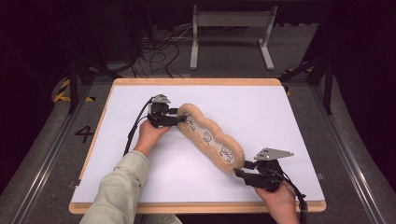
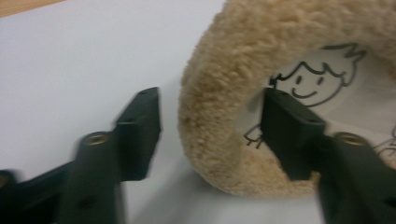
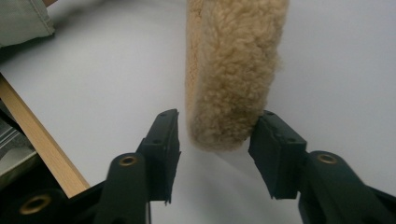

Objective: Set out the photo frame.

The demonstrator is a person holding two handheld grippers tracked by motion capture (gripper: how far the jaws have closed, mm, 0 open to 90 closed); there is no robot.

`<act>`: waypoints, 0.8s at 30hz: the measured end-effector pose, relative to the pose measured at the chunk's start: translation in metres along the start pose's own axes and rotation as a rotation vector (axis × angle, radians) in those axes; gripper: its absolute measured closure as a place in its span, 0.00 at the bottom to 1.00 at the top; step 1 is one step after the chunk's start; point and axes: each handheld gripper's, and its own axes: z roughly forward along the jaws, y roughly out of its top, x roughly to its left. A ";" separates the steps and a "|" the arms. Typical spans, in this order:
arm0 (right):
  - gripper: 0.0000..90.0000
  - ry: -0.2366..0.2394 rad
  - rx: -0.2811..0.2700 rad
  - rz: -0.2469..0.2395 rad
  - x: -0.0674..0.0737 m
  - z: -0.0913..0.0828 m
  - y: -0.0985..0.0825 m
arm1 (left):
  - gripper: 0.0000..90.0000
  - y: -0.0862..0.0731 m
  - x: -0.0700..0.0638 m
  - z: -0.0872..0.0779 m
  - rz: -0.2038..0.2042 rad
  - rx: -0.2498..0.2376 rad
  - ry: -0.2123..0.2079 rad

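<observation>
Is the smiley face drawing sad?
No, the drawing inside the fuzzy tan cushion has a smiling mouth.

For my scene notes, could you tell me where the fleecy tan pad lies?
In the high view the fleecy tan pad lies diagonally mid-table, between the left gripper and the right gripper.

Stretched slantwise across a white-topped table point(image 1: 280, 112), a fleecy tan cushion point(image 1: 211, 138) printed with doodles, left gripper point(image 1: 176, 116) at its far end, right gripper point(image 1: 243, 169) at its near end.
</observation>
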 end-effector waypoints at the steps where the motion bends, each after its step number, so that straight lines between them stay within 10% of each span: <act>1: 0.63 -0.001 0.002 0.002 0.000 0.000 0.000 | 0.57 0.000 -0.002 0.000 0.009 0.003 0.005; 6: 0.72 0.005 0.009 0.023 -0.002 0.001 -0.001 | 0.78 -0.001 -0.001 -0.003 0.008 0.006 0.036; 24: 0.75 0.003 -0.002 0.042 -0.009 -0.006 0.009 | 0.80 0.001 -0.021 -0.039 0.029 -0.021 0.112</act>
